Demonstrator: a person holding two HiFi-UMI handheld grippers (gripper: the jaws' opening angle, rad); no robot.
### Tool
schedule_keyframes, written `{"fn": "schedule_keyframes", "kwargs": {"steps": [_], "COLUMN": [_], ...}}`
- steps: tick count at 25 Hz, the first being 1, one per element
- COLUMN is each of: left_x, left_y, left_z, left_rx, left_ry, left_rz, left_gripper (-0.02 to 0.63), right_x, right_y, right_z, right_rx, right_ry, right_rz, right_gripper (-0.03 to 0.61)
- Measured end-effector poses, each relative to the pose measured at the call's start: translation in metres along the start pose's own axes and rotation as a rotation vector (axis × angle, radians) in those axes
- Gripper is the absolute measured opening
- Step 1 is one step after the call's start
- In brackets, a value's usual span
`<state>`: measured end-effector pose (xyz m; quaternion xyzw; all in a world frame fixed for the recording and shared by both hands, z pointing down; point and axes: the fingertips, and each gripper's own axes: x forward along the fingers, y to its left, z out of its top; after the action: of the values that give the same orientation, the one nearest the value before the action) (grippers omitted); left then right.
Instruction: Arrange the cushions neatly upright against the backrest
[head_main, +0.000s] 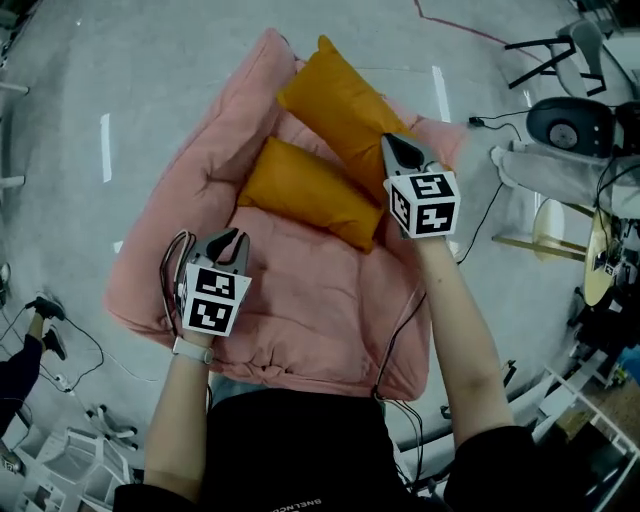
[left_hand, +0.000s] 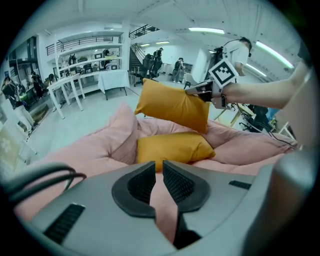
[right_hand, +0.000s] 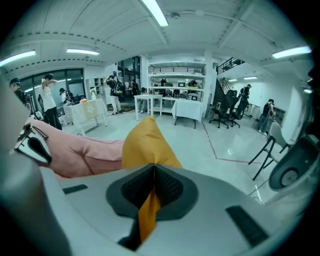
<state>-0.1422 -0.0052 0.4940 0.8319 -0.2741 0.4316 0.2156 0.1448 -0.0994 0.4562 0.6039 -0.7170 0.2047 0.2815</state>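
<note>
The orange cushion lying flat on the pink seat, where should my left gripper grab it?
Probably pinch the lying cushion at its left end's thin corner, coming in from where the left gripper is. That end lies nearest and uncovered; the middle looks too plump for the jaws. The right gripper holds the other cushion by its edge likewise.

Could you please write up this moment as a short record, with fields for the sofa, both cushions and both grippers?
seat: pink floor sofa, on a grey floor
raised cushion: orange, held up clear of the seat, tilted
other cushion: orange, lying flat on the seat
right gripper: fingers shut on the raised cushion's edge
left gripper: fingers slightly apart over the seat, apparently gripping nothing
task state: neither cushion stands upright against the backrest yet
</note>
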Motion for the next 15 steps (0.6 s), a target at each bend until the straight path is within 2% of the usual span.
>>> {"fn": "schedule_keyframes", "kwargs": {"steps": [10,15], "left_x": [-0.019,-0.022], "left_y": [0.0,-0.006], "left_z": [0.085,0.091], "left_rx": [0.219,0.379], "left_ry": [-0.126,-0.122], "left_rz": [-0.056,-0.088], "left_gripper": [0.057,0.08], "right_x": [-0.074,-0.099], "right_y": [0.05,0.089], "right_z": [-0.032,-0.052], "right_rx": [-0.047,-0.057], "right_ry": [0.042,0.07], "right_rz": [0.088,0.163], "right_gripper": [0.011,0.011]}}
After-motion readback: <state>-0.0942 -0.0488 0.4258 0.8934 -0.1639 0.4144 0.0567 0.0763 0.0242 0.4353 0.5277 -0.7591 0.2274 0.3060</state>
